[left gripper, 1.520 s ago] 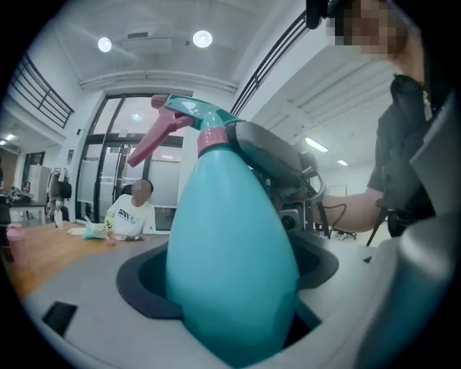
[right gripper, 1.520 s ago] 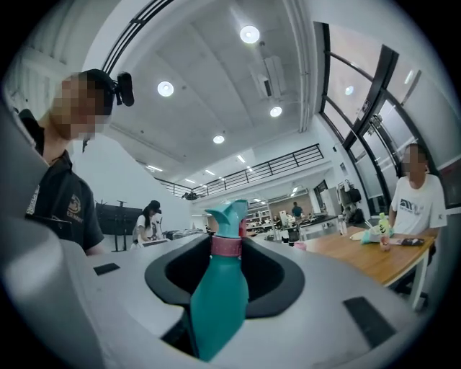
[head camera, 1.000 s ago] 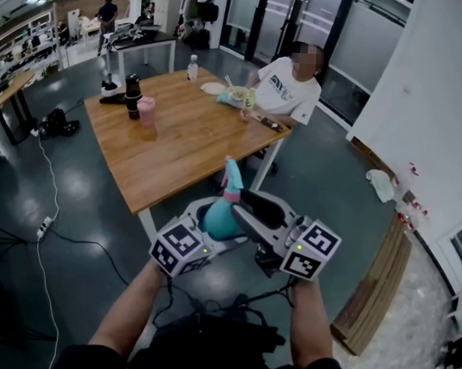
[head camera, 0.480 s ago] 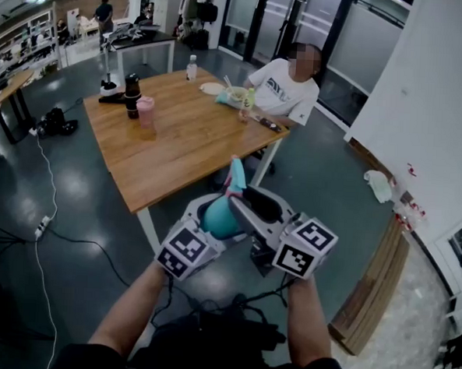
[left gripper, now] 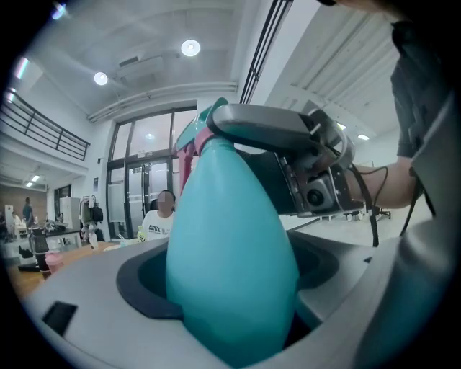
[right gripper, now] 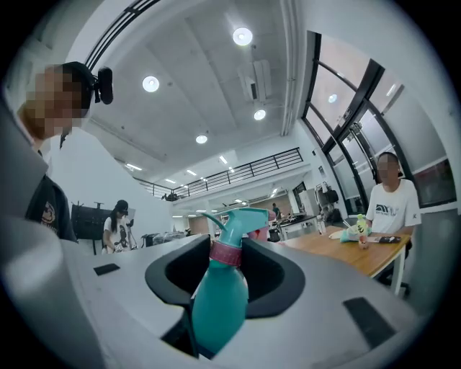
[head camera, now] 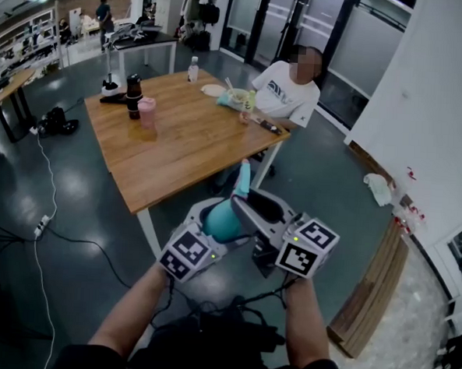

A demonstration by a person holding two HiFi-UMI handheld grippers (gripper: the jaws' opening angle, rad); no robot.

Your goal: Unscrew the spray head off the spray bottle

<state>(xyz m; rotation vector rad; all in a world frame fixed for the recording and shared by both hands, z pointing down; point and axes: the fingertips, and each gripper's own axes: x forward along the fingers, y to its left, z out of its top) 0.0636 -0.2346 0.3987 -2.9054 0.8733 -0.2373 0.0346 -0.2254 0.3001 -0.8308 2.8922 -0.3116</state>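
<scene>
Head view: both grippers hardly shift, but the spray head (head camera: 244, 181) does. A sec ago it leans left; now it stands nearly straight up, just past the tips of the right gripper (head camera: 244, 205). That gripper's jaws have just been closing. They're fairly wide apart w/ the pink collar (right gripper: 225, 253) between them. The pads sit just beside the collar on both sides, not biting yet as far as I can see.

Left gripper (head camera: 217, 224) is clamped on the belly of the spray bottle (head camera: 225, 218), which fills the gap between its jaws and sticks up out of them. The spray head sits on the neck, collar flush w/ the bottle top, so it's not off yet.

My read: this is a re-grip between twists, and the thread is prob. only partly loosened. Next I need a firm bite on the collar, else the pads just slip round it.
</scene>
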